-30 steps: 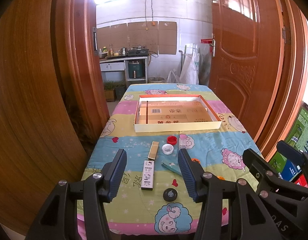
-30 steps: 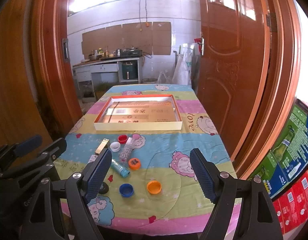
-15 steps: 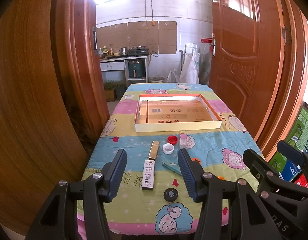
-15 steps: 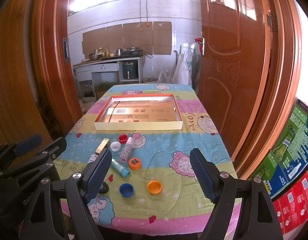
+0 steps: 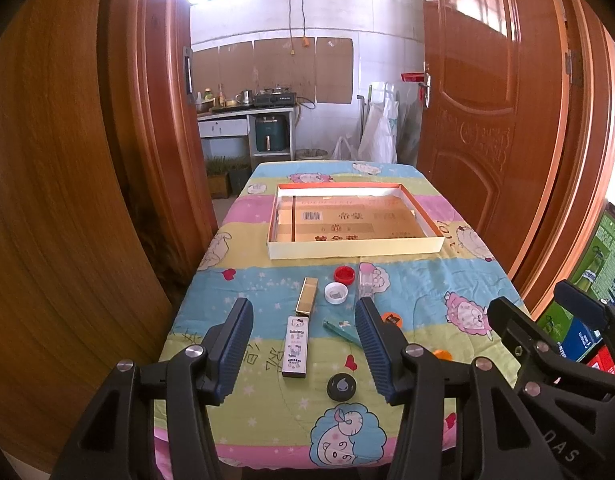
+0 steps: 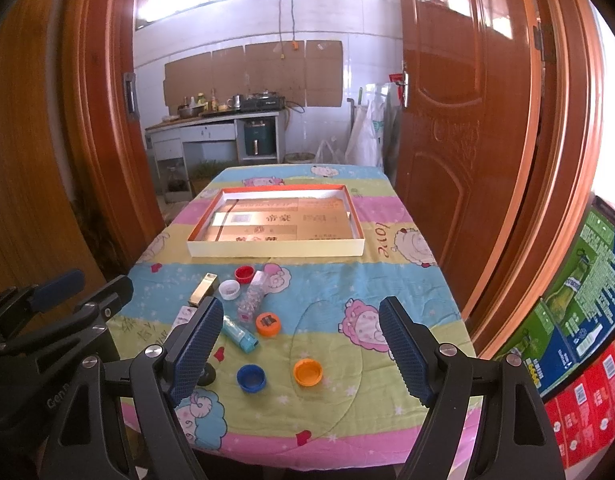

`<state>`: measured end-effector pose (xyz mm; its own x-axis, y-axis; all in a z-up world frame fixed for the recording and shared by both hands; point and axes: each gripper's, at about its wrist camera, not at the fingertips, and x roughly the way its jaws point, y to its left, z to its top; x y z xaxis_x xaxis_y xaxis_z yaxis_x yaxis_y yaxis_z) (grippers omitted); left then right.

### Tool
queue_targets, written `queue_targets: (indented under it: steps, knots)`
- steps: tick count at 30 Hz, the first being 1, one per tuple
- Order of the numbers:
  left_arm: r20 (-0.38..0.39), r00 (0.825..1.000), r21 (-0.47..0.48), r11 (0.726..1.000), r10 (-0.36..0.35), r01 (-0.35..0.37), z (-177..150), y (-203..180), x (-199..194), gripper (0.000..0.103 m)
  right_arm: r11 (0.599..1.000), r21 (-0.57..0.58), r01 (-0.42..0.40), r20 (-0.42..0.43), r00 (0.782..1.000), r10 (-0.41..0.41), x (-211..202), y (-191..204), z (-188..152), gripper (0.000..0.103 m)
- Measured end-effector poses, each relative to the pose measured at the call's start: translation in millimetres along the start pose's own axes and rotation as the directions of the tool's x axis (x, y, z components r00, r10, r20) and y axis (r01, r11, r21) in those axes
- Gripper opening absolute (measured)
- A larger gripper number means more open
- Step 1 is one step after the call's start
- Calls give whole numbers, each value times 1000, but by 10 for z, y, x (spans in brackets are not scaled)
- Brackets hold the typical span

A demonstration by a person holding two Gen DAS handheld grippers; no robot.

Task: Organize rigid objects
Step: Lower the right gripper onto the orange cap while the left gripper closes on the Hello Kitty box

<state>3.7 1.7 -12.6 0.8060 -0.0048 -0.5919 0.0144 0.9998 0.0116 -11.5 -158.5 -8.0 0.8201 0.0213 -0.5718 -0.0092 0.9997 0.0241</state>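
Black left gripper: hanging above the near table edge, blue-padded fingers spread wide, grasping nothing.
Black right gripper: hovering beside it, jaws equally released and empty.
Round black cap: lying nearest, flat on the cartoon-sheep tablecloth.
Blue bottle cap and orange bottle cap: sitting side by side, apart, open sides up.
White Hello Kitty printed box: lying lengthwise, a slim rectangle.
Teal tube: lying tilted, just beside a second orange cap.
Clear plastic bottle: resting on its side.
Gold rectangular bar: lying just beyond the printed box.
White cap and red cap: sitting close together.
Shallow cream cardboard tray with orange rim: standing farthest, mid-table, holding no loose items.
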Motion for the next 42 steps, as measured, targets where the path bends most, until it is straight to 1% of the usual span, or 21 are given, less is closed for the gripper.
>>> queue_targets:
  steps: [9, 14, 18, 22, 27, 32, 37, 40, 42]
  knots:
    - [-19, 1000, -5, 1000, -9, 9, -8, 49, 78, 54, 1000, 4, 7, -12, 1000, -7, 56, -53, -22, 81]
    - [-68, 997, -27, 999, -33, 31, -58, 171, 263, 54, 1000, 31, 4, -36, 999, -3, 161, -142, -82, 81]
    - [-97, 995, -34, 999, -32, 29, -171, 236, 439, 54, 999, 37, 12, -55, 998, -10, 272, -205, -167, 81]
    - [-147, 988, -23, 999, -48, 45, -322, 236, 662, 54, 999, 35, 16, -91, 996, -13, 437, -258, -294, 81]
    - [-189, 980, -11, 998, -58, 57, -486, 234, 861, 54, 999, 26, 18, -132, 991, -14, 630, -324, -455, 81]
    - [-248, 966, -39, 997, -78, 71, -529, 249, 1094, 54, 999, 46, 10, -179, 984, -2, 836, -399, -552, 81]
    - [-285, 958, -12, 999, -33, 30, -470, 202, 1388, 54, 998, 61, -3, -194, 981, 15, 963, -446, -564, 81]
    - [-312, 950, -4, 1000, -21, 20, -469, 188, 1567, 50, 997, 71, -21, -213, 976, 36, 1046, -464, -573, 81]
    - [-303, 953, 4, 1000, -11, 13, -459, 191, 1596, 50, 996, 74, -40, -233, 971, 56, 1117, -463, -587, 81]
